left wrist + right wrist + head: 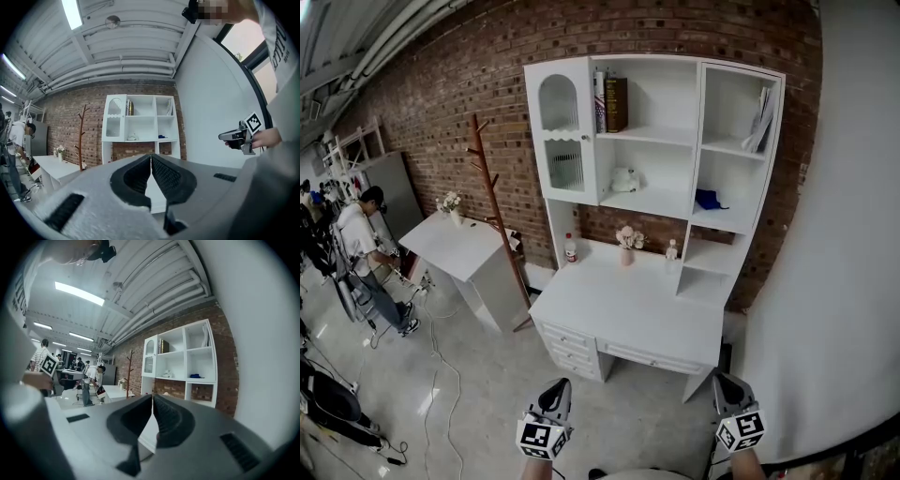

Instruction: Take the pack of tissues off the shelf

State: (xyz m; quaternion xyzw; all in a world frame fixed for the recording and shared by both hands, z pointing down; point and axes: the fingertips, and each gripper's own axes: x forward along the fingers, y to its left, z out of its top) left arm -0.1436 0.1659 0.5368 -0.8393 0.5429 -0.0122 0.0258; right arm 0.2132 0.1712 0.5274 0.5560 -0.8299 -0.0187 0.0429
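Observation:
A white desk with a shelf unit (652, 141) stands against the brick wall, well ahead of me. On its middle shelf lies a small white soft-looking item (624, 179); a blue item (708, 199) lies in the right compartment. Which one is the tissue pack I cannot tell from here. My left gripper (555, 394) and right gripper (727, 387) hang low at the bottom of the head view, far short of the desk. Both are shut with nothing between the jaws, as the left gripper view (151, 159) and the right gripper view (153, 399) confirm.
Books (612, 103) stand on the top shelf. A bottle (570, 248), a flower vase (626, 242) and a small figure (671, 250) stand on the desktop (628, 305). A wooden coat stand (492, 206) and white table (459, 246) are to the left, with a person (366, 253) and floor cables. A white wall (844, 234) rises on the right.

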